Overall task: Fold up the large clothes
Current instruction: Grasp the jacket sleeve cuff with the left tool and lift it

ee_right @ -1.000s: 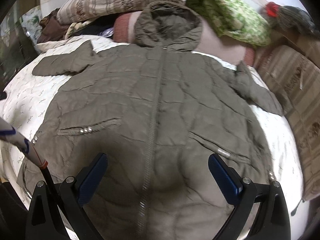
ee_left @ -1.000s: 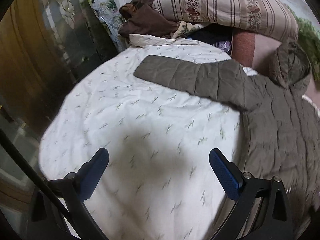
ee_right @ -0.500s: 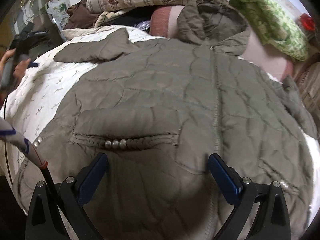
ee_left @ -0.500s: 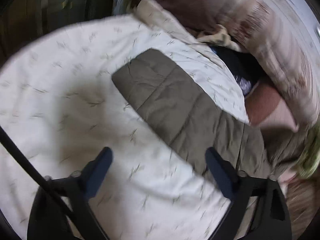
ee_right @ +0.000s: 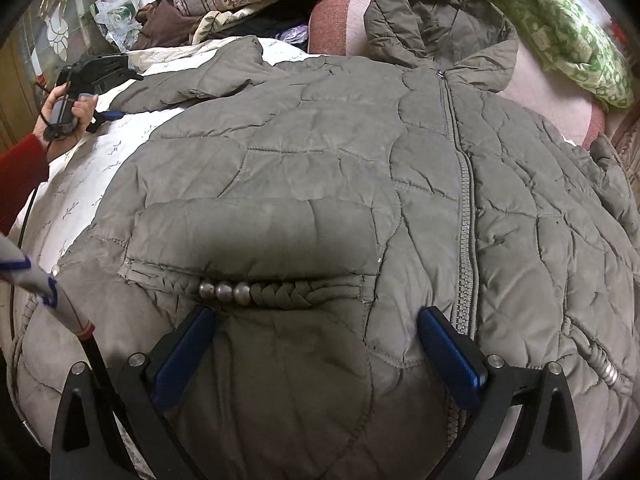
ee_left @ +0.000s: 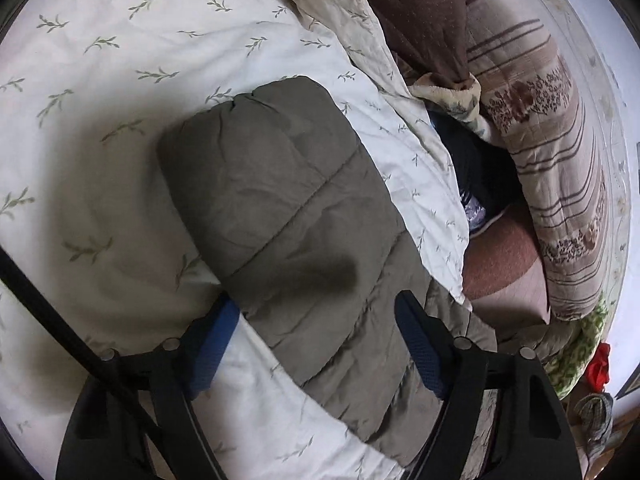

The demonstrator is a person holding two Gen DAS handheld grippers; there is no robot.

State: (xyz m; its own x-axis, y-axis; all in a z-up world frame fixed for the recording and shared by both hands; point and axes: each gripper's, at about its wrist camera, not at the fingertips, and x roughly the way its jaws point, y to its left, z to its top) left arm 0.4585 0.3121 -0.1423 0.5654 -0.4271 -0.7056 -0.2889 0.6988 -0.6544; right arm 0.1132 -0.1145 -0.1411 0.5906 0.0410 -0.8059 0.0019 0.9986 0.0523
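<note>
An olive-grey quilted hooded jacket lies face up and spread out on a white leaf-print sheet. Its zipper is closed. Its sleeve runs out over the sheet in the left wrist view. My left gripper is open, low over the sleeve, with one finger on each side of it. It also shows far left in the right wrist view. My right gripper is open just above the jacket's lower front, below a pocket trimmed with metal beads.
Striped bedding, a brown garment and a pink cushion are piled at the head of the bed. A green patterned blanket lies at the far right. A dark cabinet stands at the left bedside.
My left gripper moved forward and down onto the sleeve, which now lies between its fingers. My right gripper dropped closer to the jacket's front near the beaded pocket.
</note>
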